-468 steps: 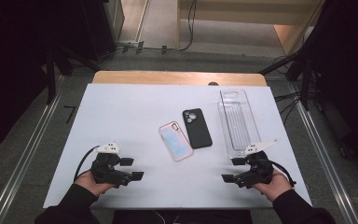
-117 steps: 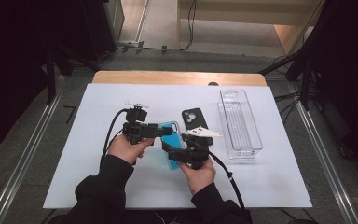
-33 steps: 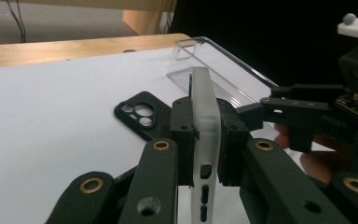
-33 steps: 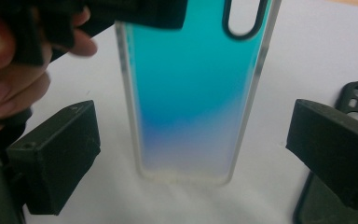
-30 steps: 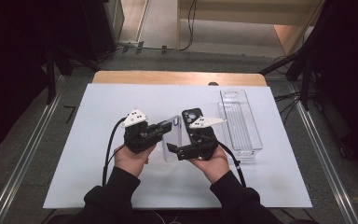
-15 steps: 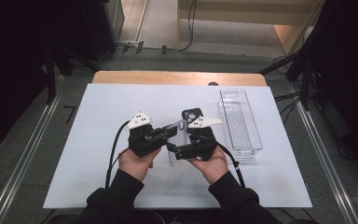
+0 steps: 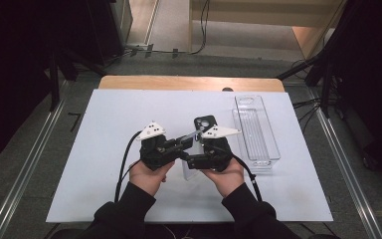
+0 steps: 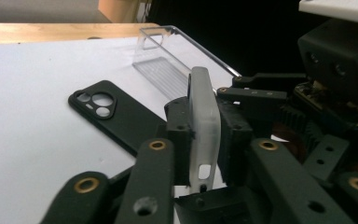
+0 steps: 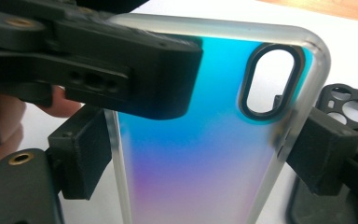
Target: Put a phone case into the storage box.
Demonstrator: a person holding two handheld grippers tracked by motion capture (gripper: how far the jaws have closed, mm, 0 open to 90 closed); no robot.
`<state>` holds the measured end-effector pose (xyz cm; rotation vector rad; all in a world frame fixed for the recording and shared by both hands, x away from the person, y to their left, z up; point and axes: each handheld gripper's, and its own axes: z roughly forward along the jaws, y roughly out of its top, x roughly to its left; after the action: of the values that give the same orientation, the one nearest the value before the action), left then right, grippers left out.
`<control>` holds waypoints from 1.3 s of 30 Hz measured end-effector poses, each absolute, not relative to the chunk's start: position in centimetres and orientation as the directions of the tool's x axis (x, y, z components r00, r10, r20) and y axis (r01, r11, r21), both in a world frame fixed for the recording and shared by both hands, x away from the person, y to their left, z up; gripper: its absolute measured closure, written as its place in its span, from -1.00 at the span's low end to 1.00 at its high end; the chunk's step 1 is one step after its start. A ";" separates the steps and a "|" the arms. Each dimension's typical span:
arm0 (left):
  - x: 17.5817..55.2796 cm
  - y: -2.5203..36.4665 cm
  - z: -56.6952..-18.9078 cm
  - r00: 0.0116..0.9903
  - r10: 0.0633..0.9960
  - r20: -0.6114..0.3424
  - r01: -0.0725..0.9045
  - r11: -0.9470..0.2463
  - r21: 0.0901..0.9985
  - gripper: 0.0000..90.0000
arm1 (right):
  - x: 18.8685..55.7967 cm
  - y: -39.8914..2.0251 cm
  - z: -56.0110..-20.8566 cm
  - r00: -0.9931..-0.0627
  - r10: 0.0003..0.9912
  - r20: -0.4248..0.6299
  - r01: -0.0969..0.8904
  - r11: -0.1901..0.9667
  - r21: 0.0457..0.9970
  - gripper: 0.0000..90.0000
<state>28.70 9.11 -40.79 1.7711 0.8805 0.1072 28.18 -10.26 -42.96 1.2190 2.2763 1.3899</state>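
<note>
Two phone cases are counted: one iridescent case [image 9: 200, 154] is clamped mid-frame by the left gripper [image 8: 204, 135], the right gripper [image 9: 196, 154] just closing across it; one black case [image 7: 205, 124] lies above. One clear tray [image 7: 256, 130] is seen at right.

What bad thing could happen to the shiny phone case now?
The shiny phone case is held up off the table by both grippers. The left gripper has its jaws on the flat sides, and they have just been opening a little, so the case might slip and fall, maybe onto the black case close by. The right gripper has just been closing its jaws on the long edges; squeezing too hard could bend the case.
</note>
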 end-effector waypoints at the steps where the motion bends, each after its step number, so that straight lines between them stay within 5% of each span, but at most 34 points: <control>1: 28.7 9.3 -40.7 0.717 0.609 -0.340 0.502 -0.113 0.857 0.62 | 28.2 -10.3 -43.0 -0.637 0.737 0.226 0.539 0.216 0.814 -0.68; 12: 28.8 10.4 -39.8 0.713 0.605 -0.355 0.515 -0.108 0.850 0.13 | 28.7 -10.8 -43.4 -0.622 0.749 0.229 0.553 0.213 0.806 -0.67; 27: 28.7 12.0 -39.0 0.728 0.579 -0.366 0.529 -0.137 0.837 -0.02 | 29.6 -12.8 -43.0 -0.587 0.774 0.236 0.561 0.179 0.808 -0.67; 39: 28.8 13.6 -40.7 0.751 0.542 -0.378 0.582 -0.271 0.767 -0.17 | 29.9 -13.9 -42.4 -0.590 0.769 0.246 0.561 0.170 0.810 -0.67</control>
<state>28.76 13.63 -40.75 1.9359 0.8559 -0.0491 29.94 -13.91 -42.43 1.2905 2.2234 1.3843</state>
